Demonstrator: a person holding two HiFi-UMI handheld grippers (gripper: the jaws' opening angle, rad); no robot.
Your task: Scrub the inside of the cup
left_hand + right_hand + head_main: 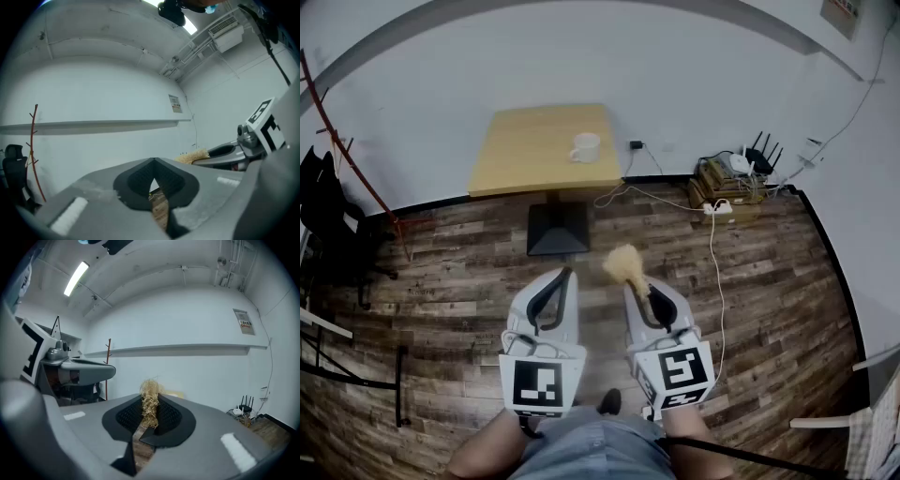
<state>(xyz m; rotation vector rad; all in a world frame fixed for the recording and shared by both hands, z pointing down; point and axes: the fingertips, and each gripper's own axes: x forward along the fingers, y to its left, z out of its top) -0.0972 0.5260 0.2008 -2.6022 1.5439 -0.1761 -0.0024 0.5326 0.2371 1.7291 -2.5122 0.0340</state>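
Observation:
A white cup stands on a small wooden table against the far wall, well away from both grippers. My right gripper is shut on a straw-coloured fibre scrubber, whose tuft sticks out past the jaw tips. In the right gripper view the scrubber is pinched between the black pads. My left gripper is beside it, shut with nothing in it. In the left gripper view its jaws meet at the tips, with the scrubber off to the right. Both grippers are held level, close to the person's body.
The table rests on a black base on a wood-plank floor. Routers and boxes with trailing cables sit by the right wall. A black chair and a red stand are at the left.

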